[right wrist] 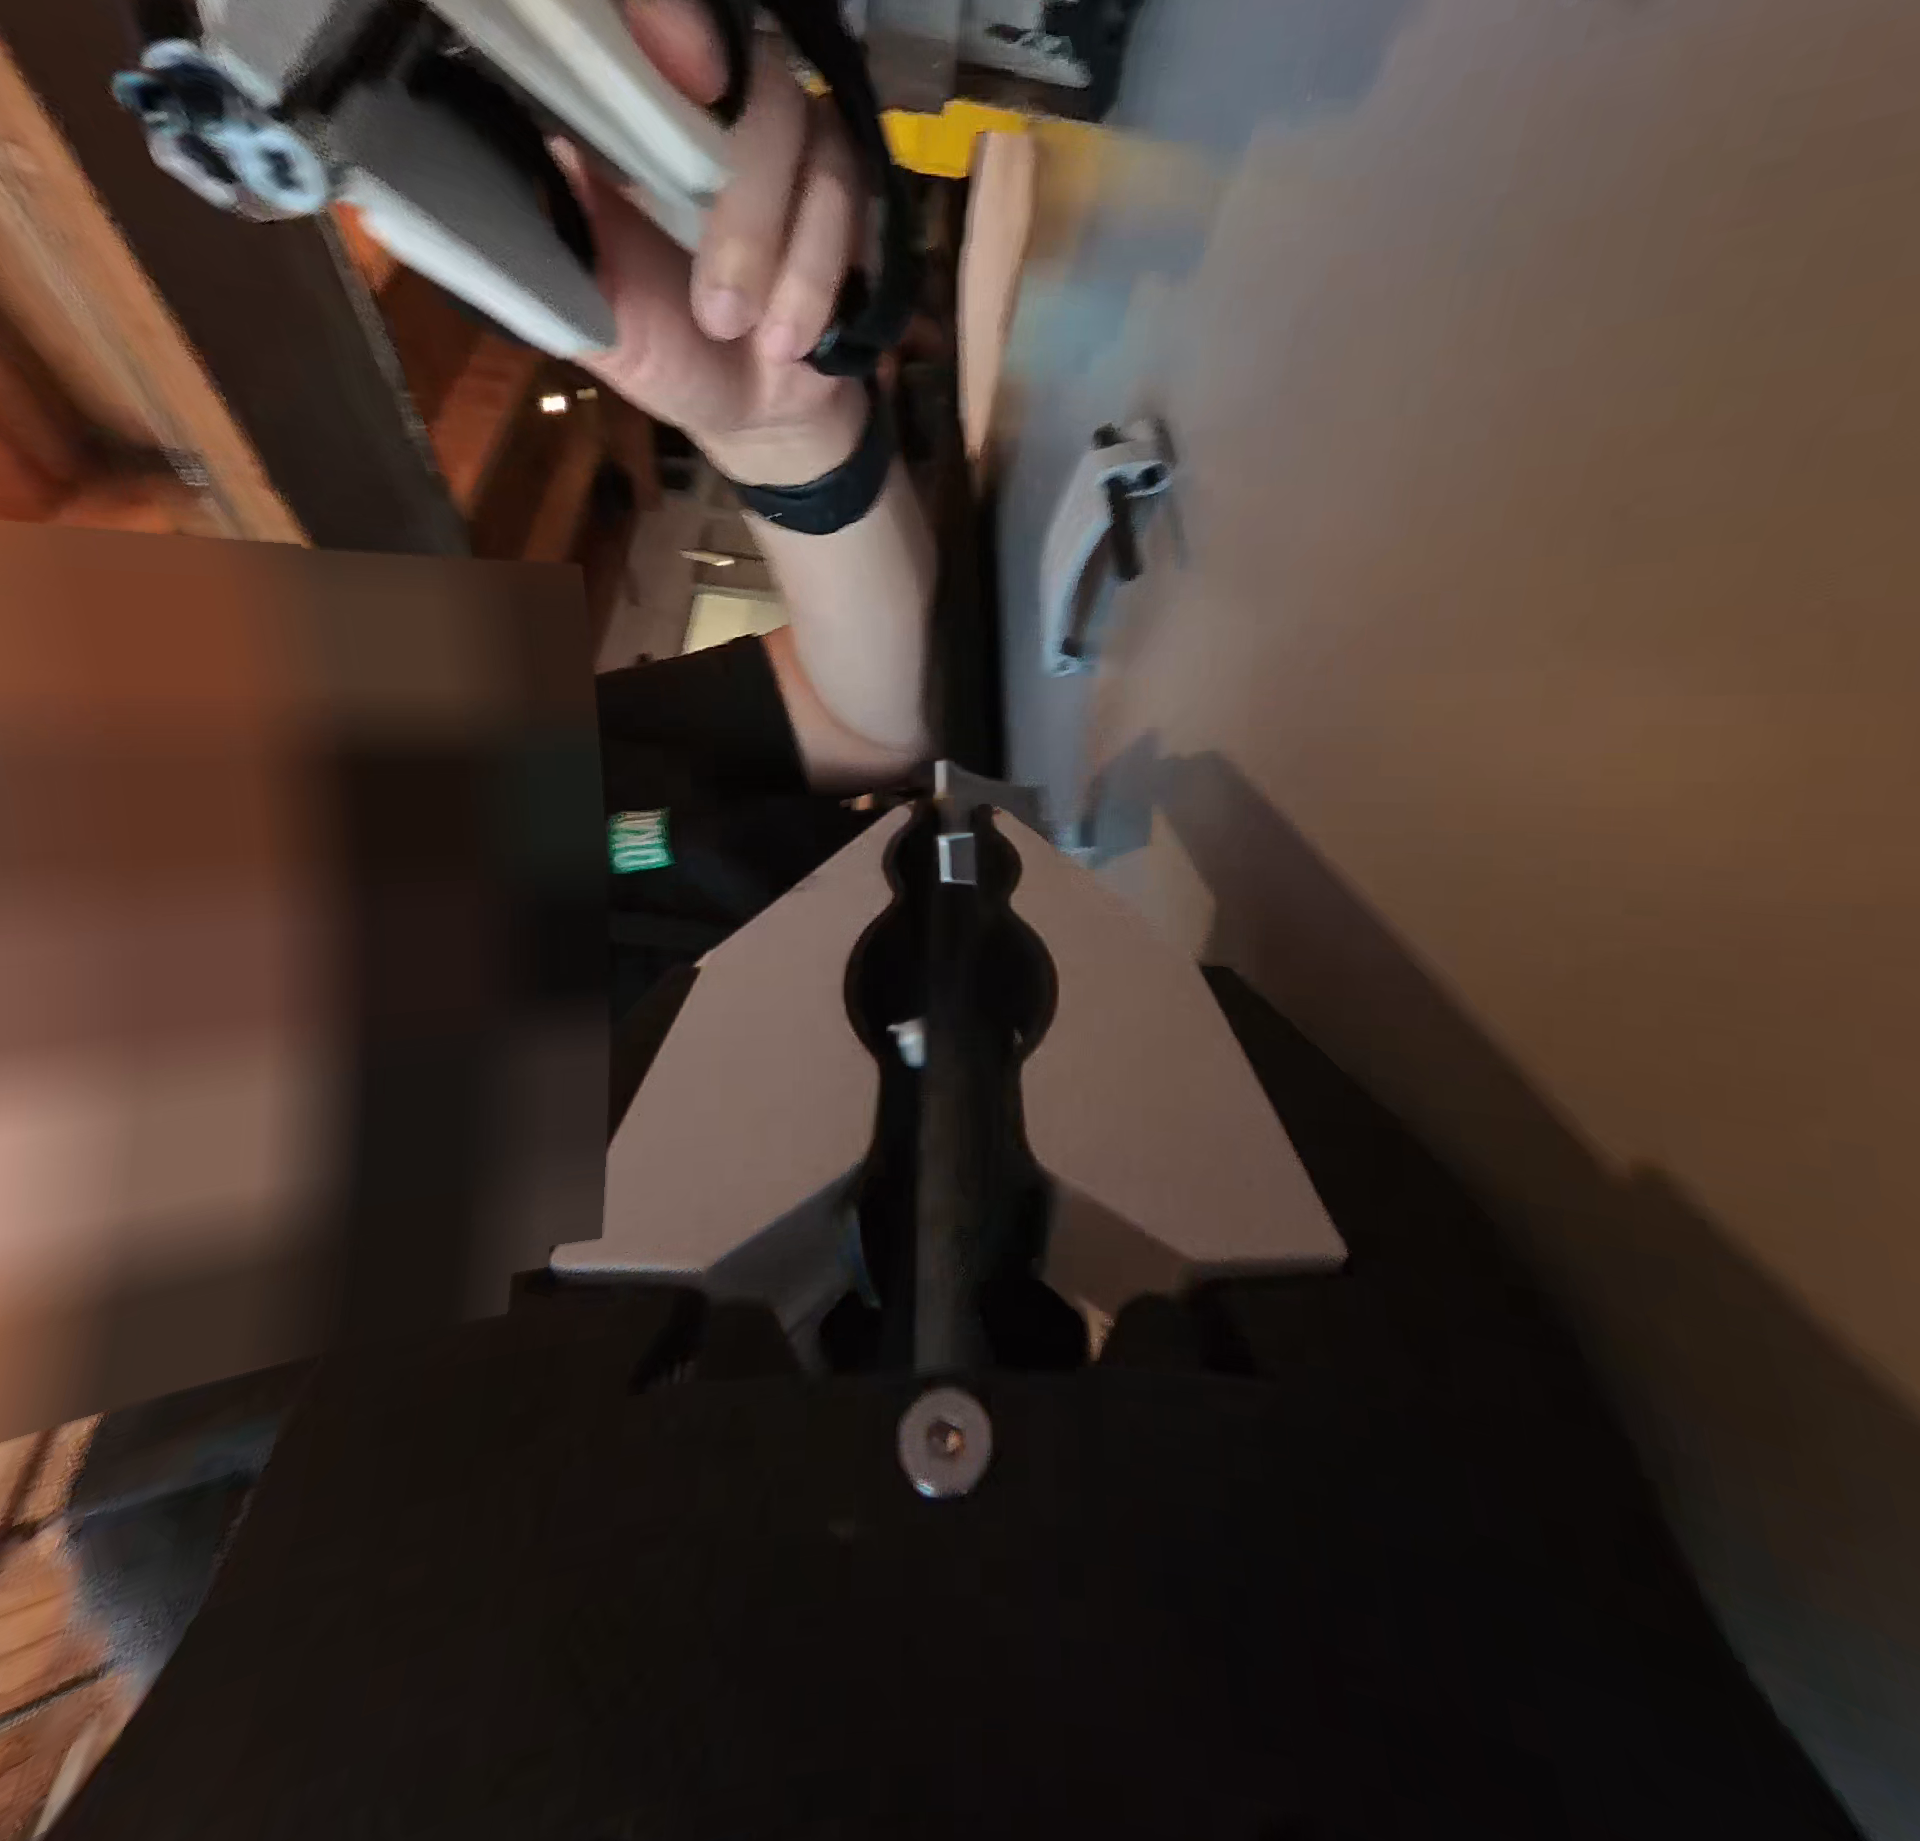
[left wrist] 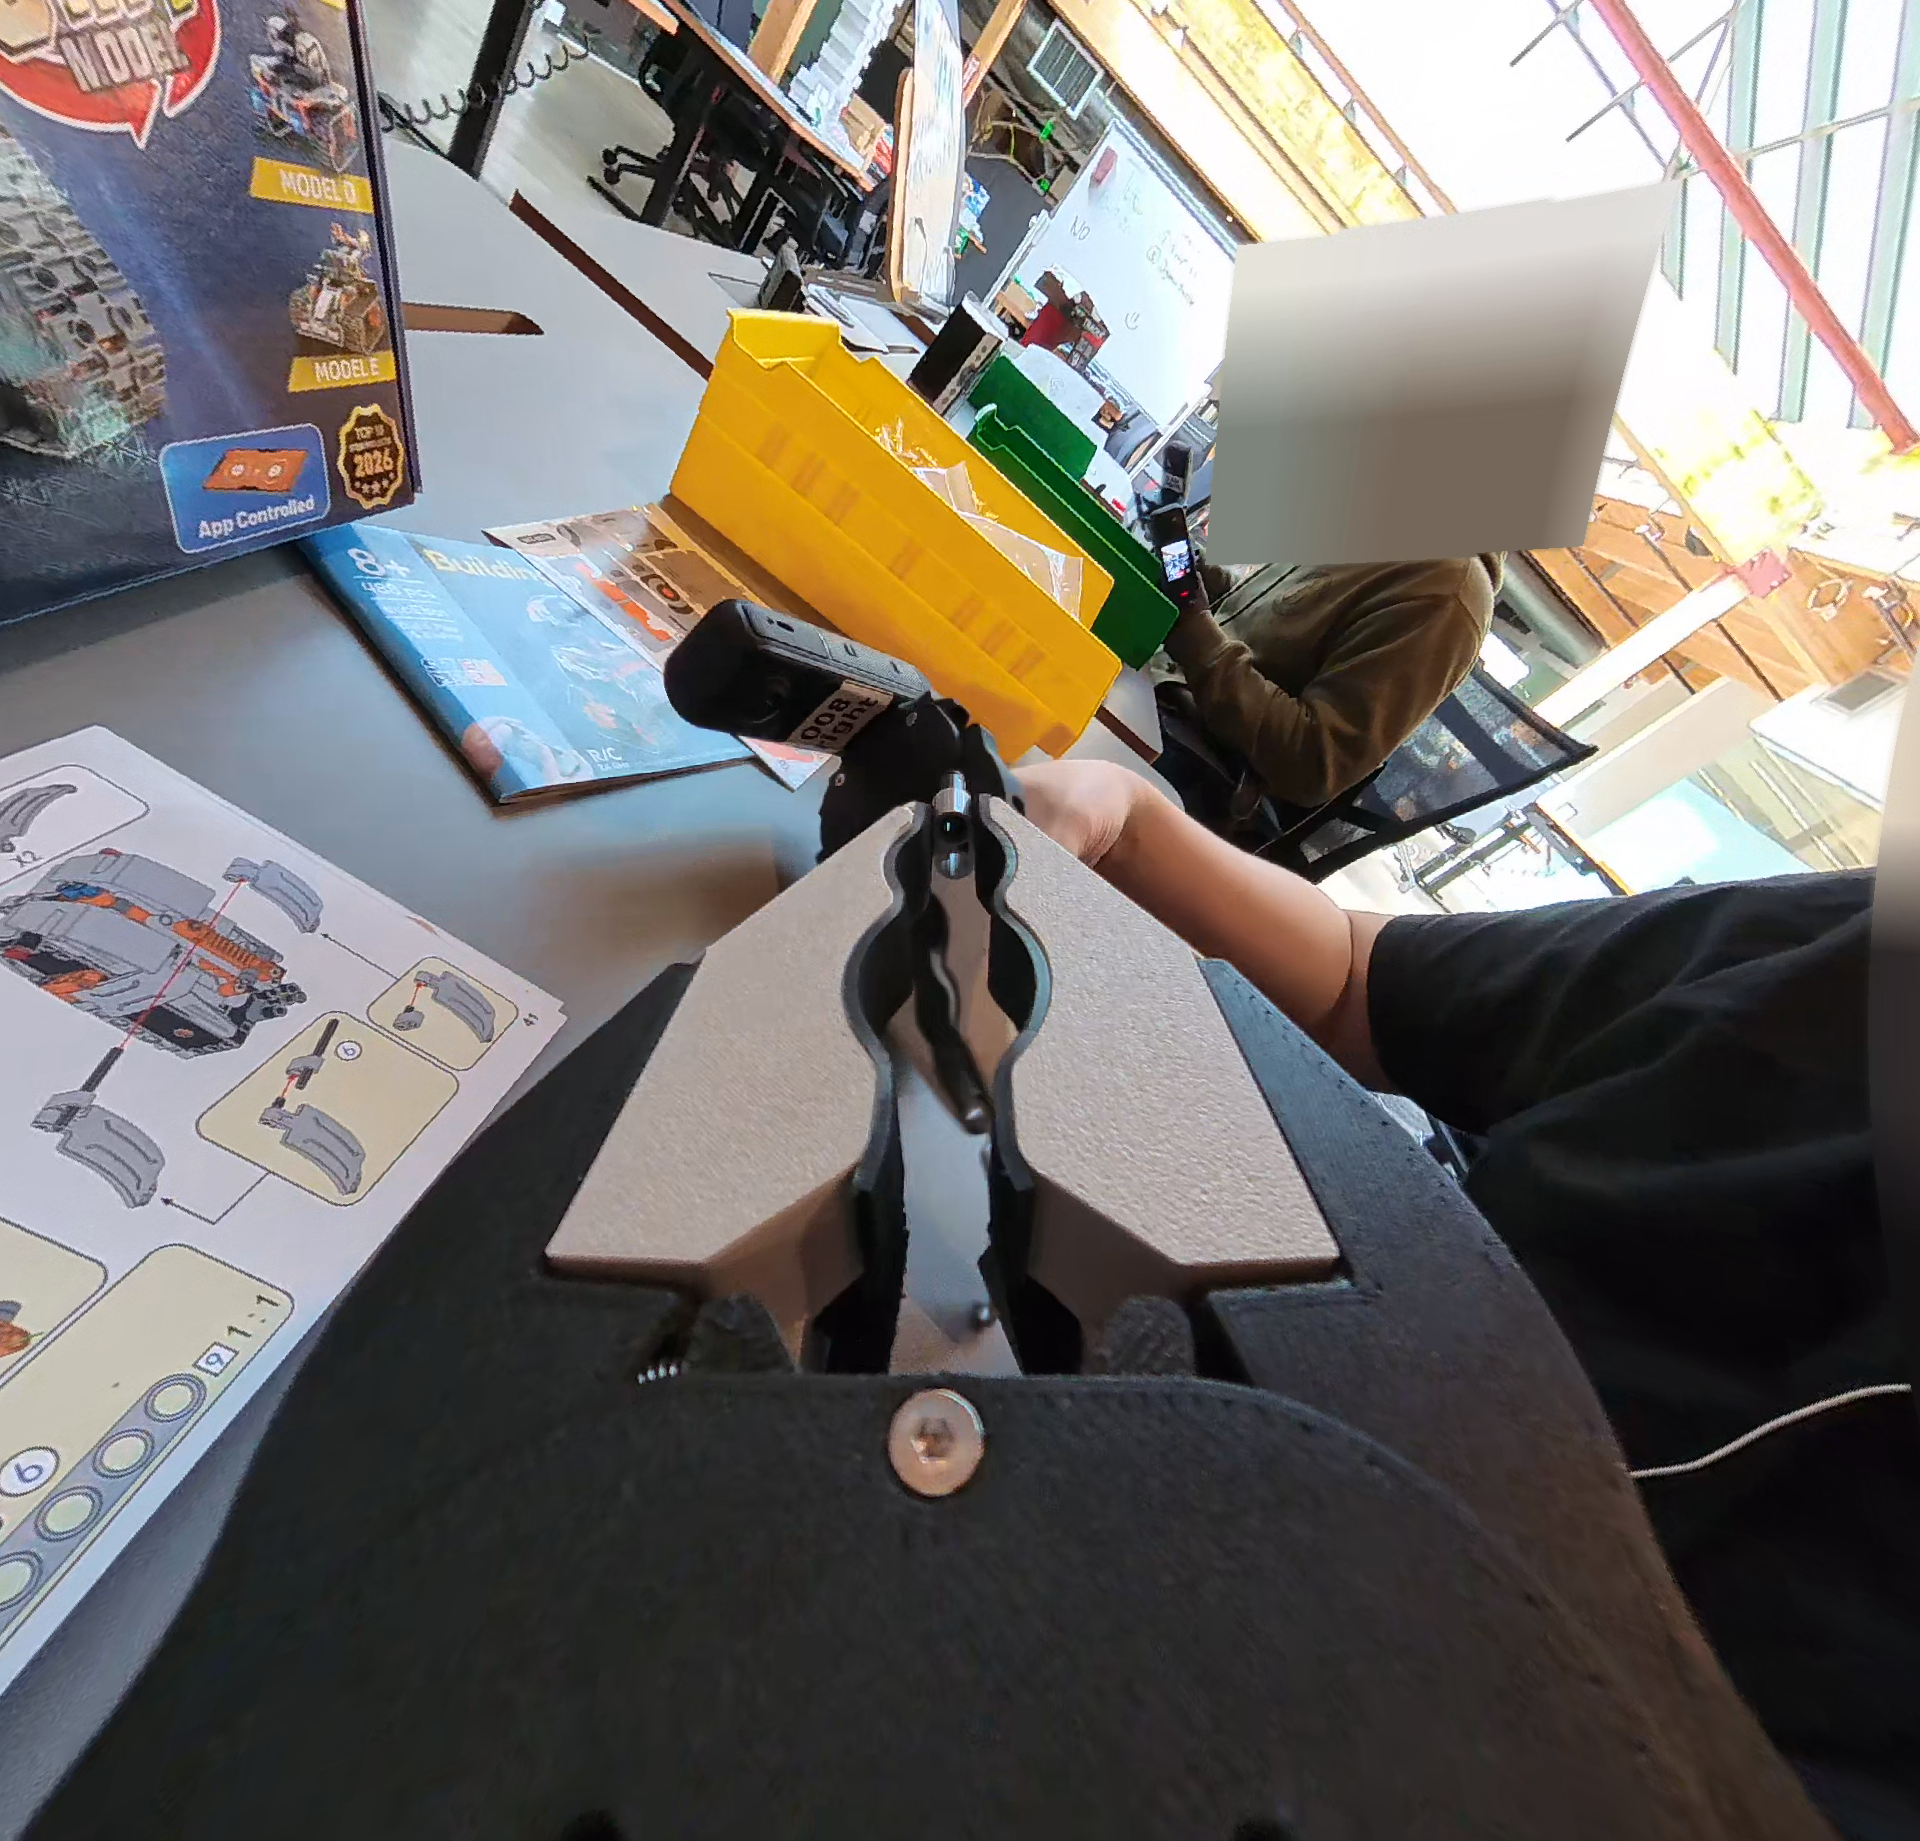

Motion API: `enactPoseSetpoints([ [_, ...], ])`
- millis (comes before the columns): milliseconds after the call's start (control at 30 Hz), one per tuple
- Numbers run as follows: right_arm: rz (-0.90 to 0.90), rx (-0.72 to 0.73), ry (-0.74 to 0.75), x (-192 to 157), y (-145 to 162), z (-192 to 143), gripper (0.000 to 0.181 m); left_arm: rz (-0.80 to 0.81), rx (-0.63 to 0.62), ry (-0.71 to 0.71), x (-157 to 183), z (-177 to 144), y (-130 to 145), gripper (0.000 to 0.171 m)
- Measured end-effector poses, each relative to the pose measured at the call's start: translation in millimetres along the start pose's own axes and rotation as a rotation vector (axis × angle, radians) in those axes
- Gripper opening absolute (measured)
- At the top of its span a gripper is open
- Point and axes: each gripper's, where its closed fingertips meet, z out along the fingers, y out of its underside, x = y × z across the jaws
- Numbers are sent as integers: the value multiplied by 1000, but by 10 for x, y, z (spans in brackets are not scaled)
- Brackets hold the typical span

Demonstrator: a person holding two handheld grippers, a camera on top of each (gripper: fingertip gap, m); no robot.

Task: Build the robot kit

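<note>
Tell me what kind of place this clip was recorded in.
Probably a shared workshop or office. Long desks with office chairs and a whiteboard fill the background, while the grey table carries a building-kit box, instruction sheets and parts bins.

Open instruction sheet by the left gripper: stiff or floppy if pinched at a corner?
Probably floppy: the instruction sheet looks like thin printed paper lying flat on the grey table. Likely light, so a push may slide it. A one-corner pinch may bend or crease it.

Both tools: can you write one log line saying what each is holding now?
left tool: shut on small grey piece | right tool: shut on black rod | table: open instruction booklet, yellow bin
</note>
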Motion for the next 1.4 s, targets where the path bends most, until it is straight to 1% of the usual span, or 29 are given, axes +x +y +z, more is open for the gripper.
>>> enactPoseSetpoints([
  [33, -14, 19, 38, 61, -37, -12, 6, -1, 0, 2, 2, 1, 1, 5],
  [100, -26, 56, 31, 49, -109, -38, 6, -6, 4, 4, -2, -2, -5, 5],
  [200, -76, 108, 74, 77, -209, -79, 6, -11, 9, 4, -11, -10, -10, 5],
  [267, -102, 116, 96, 86, -233, -88, 6, -13, 9, 3, -18, -9, -9, 5],
  [500, -114, 111, 75, 42, -228, -112, 6, -21, -4, 2, -36, 8, 22, 5],
  [600, -186, 111, 111, -21, -226, -180, 5, -23, -8, 3, -38, 16, 31, 5],
  [733, -369, 90, 270, -122, -157, -340, 5, -23, -13, 4, -31, 22, 38, 5],
  [867, -633, 61, 568, -145, -106, -548, 5, -20, -16, 4, -20, 28, 40, 5],
  [967, -832, -33, 824, -123, -21, -661, 5, -19, -19, 4, -17, 35, 45, 5],
  [1033, -921, -113, 975, -87, 39, -713, 6, -18, -21, 3, -15, 38, 49, 5],
  [1067, -953, -151, 1016, -80, 74, -704, 6, -18, -21, 4, -13, 39, 48, 5],
  [1133, -983, -171, 1066, -76, 75, -677, 6, -15, -21, 3, -8, 36, 46, 5],
  [1267, -1006, -210, 1069, -60, 118, -637, 6, -14, -17, 4, 0, 28, 35, 4],
  [1400, -1072, -289, 1104, -8, 178, -590, 6, -13, -17, 4, 1, 27, 35, 5],
])
